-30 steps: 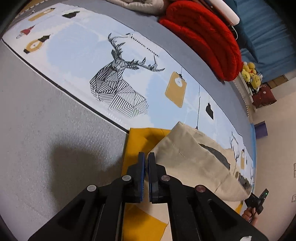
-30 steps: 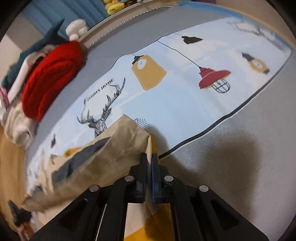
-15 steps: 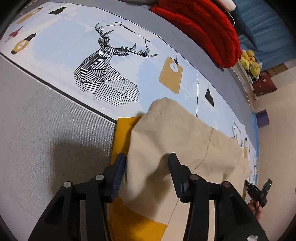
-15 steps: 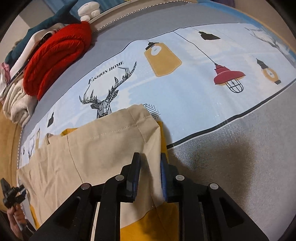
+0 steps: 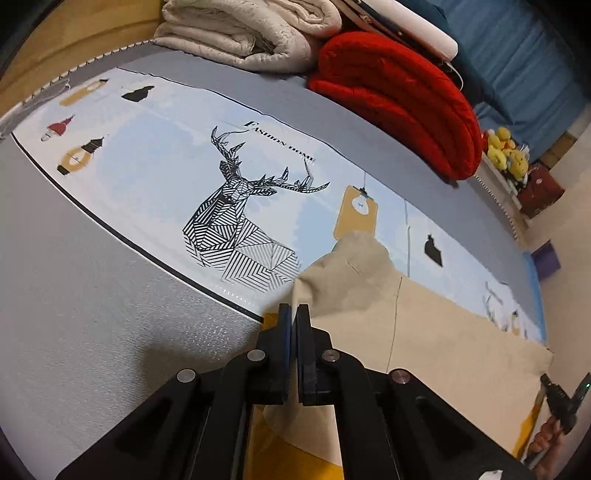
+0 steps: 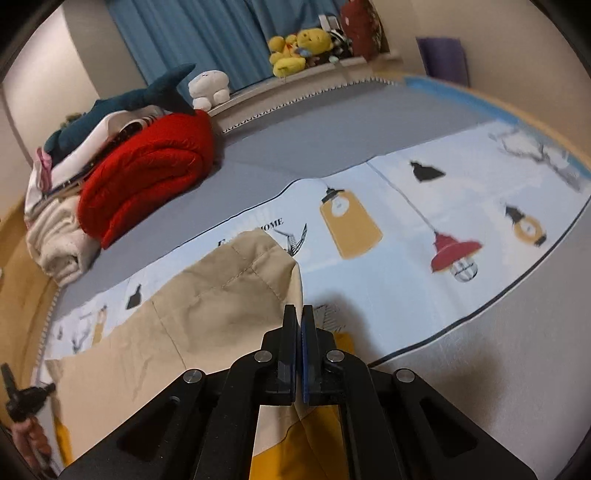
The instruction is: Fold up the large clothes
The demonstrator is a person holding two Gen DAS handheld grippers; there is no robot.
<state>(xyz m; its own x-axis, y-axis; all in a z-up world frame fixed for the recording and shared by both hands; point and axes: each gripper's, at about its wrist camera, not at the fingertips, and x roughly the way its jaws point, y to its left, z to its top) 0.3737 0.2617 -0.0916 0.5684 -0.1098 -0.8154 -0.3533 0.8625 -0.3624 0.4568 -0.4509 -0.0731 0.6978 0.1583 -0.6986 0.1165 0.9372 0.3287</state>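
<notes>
Beige cloth (image 5: 436, 332), a large garment with stitched seams and a soft, creased surface, lies stretched across the printed sheet (image 5: 155, 173) on the bed, over a yellow part (image 5: 295, 461) of the same pile that shows beneath it near the bed's front edge. Its 2 near corners are lifted off the sheet into small peaks.

The left gripper (image 5: 294, 317) has its jaws pressed together on 1 corner of the beige cloth, which rises in a bunched fold right past the fingertips and sags back toward the bed. The right gripper (image 6: 299, 319) is likewise clamped tight on the other corner (image 6: 258, 266), where a quilted seam line and a folded hem stand up above the jaws. Between the 2 pinched corners the fabric hangs in a shallow drape with dull shadows in its wrinkles.

The sheet carries a striped deer head (image 5: 240, 225), yellow lamps and a red lamp (image 6: 452, 251), and has a dark border line toward the grey front strip of the bed. At the far edge of the bed sit a folded red blanket (image 5: 399, 99) and a cream blanket (image 5: 240, 33). Yellow plush toys (image 6: 295, 48) rest on a ledge beyond the bed's far corner.
</notes>
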